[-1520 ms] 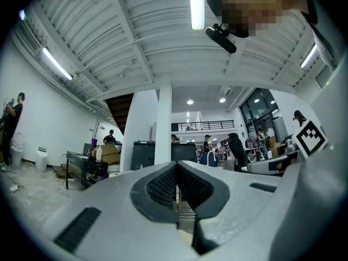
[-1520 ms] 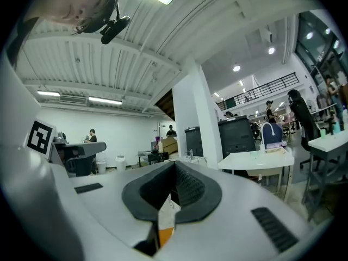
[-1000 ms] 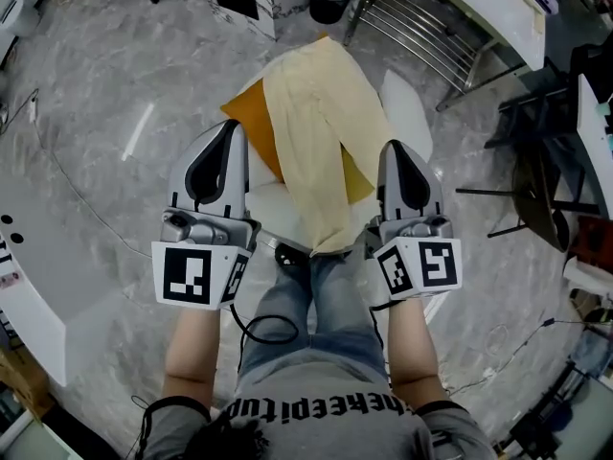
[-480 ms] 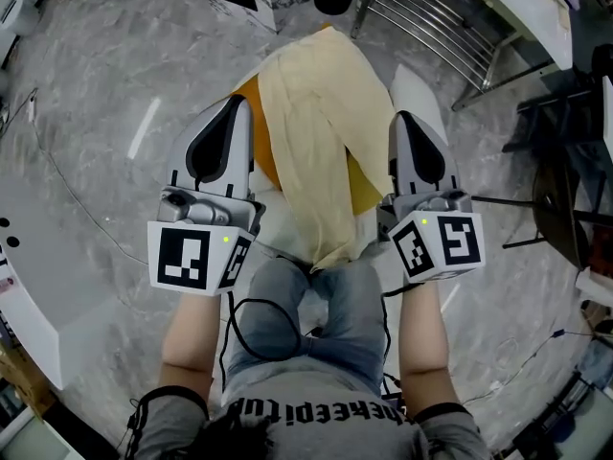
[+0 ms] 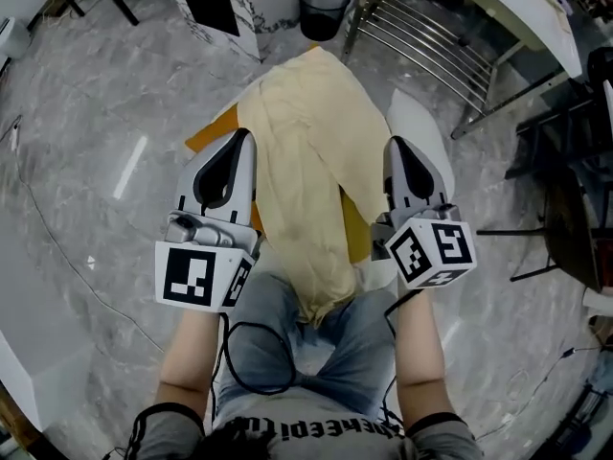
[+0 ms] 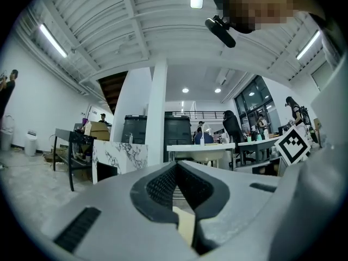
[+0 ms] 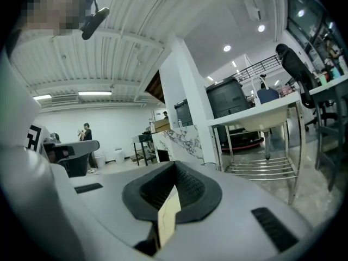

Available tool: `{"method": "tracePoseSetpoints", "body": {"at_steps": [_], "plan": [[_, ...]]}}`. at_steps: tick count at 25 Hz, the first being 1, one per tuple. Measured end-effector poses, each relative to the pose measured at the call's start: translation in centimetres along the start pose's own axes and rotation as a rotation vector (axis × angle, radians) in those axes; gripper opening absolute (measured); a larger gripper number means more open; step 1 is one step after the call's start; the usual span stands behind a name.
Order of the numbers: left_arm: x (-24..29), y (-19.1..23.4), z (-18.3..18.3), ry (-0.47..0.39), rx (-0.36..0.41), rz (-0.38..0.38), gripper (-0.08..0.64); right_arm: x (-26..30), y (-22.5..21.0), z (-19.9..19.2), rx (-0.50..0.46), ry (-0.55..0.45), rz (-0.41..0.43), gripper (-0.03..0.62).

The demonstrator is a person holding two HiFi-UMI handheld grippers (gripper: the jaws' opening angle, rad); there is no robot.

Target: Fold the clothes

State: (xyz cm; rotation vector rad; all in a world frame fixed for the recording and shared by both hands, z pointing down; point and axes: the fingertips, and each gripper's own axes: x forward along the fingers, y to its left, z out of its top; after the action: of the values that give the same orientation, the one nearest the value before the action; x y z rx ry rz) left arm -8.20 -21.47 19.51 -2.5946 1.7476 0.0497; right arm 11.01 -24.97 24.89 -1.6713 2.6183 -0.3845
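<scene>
A pale yellow garment [image 5: 306,151] hangs stretched lengthwise between my two grippers, its near end drooping onto the person's jeans. In the head view my left gripper [image 5: 243,142] sits at the garment's left edge and my right gripper [image 5: 396,148] at its right edge. Both point away from the person. The left gripper view shows the left gripper [image 6: 176,166] with jaws together and a strip of yellow cloth [image 6: 185,225] pinched low between them. In the right gripper view the right gripper [image 7: 174,166] is likewise shut, with a yellow fold [image 7: 168,215] in it.
An orange sheet [image 5: 213,134] and a white seat [image 5: 418,121] lie under the garment. A black waste bin [image 5: 324,8] and a metal rack [image 5: 426,36] stand beyond, a white table [image 5: 522,12] at the far right. A black cable [image 5: 254,357] loops over the person's lap.
Both grippers have stayed shut on the garment. The garment has come nearer, and its lower end now droops further over the person's knees.
</scene>
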Motion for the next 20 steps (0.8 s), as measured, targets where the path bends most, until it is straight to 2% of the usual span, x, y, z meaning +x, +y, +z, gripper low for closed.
{"method": "tracePoseSetpoints", "body": {"at_steps": [5, 15, 20], "plan": [[3.0, 1.6, -4.8, 0.027, -0.013, -0.005, 0.003, 3.6, -4.1, -4.7, 0.04, 0.054, -0.027, 0.0], [9.9, 3.5, -7.3, -0.009, 0.018, -0.077, 0.003, 11.2, -12.6, -9.2, 0.102, 0.111, -0.132, 0.0], [12.4, 5.0, -9.7, -0.038, 0.025, -0.131, 0.003, 14.7, -15.7, -13.7, 0.134, 0.151, -0.174, 0.028]]}}
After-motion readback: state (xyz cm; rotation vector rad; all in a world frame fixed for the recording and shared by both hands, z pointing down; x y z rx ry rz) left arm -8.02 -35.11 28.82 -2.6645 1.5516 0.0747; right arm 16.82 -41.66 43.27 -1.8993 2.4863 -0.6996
